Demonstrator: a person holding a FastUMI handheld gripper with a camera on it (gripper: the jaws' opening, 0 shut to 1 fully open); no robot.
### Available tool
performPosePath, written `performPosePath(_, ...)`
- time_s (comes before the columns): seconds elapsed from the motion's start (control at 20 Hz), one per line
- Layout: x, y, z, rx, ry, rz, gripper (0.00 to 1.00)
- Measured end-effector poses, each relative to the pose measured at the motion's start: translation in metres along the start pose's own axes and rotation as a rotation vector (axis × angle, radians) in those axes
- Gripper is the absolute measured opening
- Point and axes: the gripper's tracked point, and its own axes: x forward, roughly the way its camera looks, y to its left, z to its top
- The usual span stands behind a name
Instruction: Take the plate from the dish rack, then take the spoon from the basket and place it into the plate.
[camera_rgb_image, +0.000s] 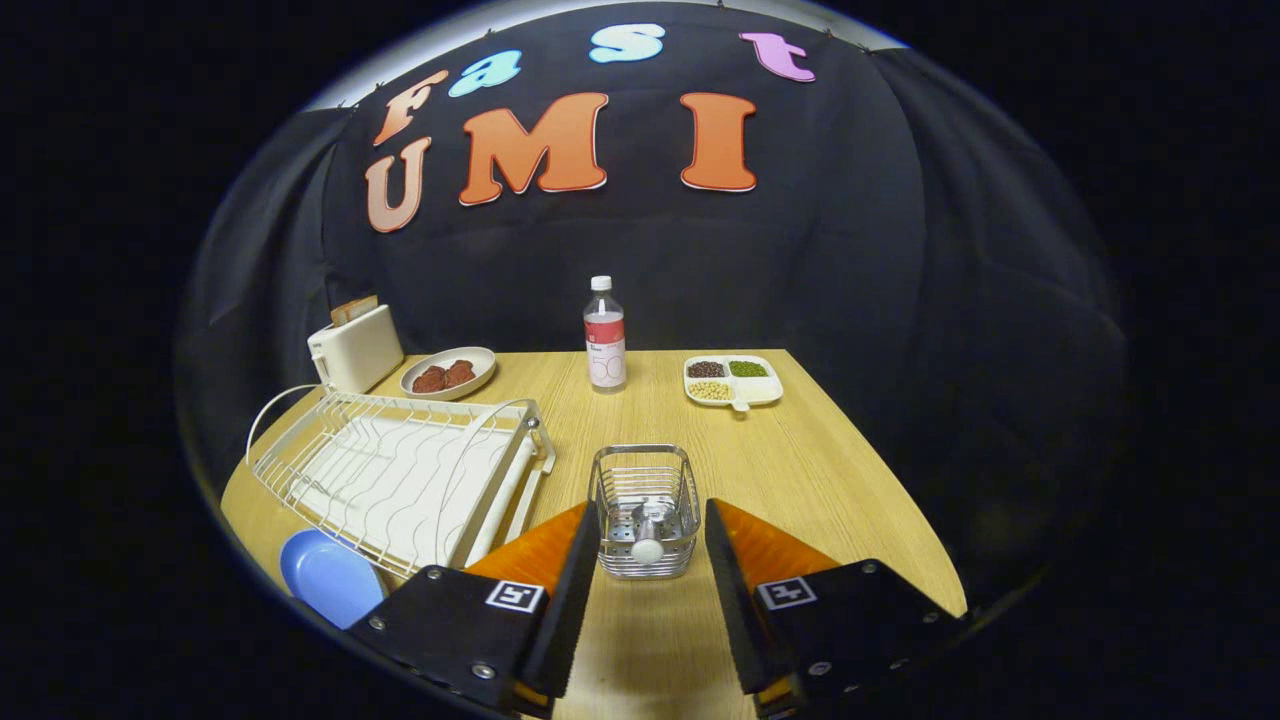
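Observation:
My gripper (650, 525) is open, its two orange-and-black fingers spread wide with nothing held. Just ahead of the fingertips, in line with the gap, stands a small metal wire basket (645, 510). A spoon (647, 548) stands in it, its pale rounded end showing at the basket's near side. A blue plate (330, 578) lies flat on the table to the left of my left finger, in front of the white wire dish rack (400, 470). The rack itself holds no dishes.
Beyond the basket stand a clear bottle with a red label (605, 335) and a white divided dish of beans (732, 380). At the back left are a white toaster (355, 345) and a plate of brown food (448, 373). The wooden table (800, 470) ends at the right.

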Motion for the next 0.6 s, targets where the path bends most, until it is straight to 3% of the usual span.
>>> performPosePath(0.15, 0.011, 0.006, -0.007, -0.017, 0.013, 0.045, 0.37)
performPosePath(0.35, 0.017, 0.002, -0.003, -0.025, -0.005, 0.040, 0.14)
performPosePath(0.6, 0.009, -0.002, 0.009, -0.029, -0.026, -0.001, 0.06)
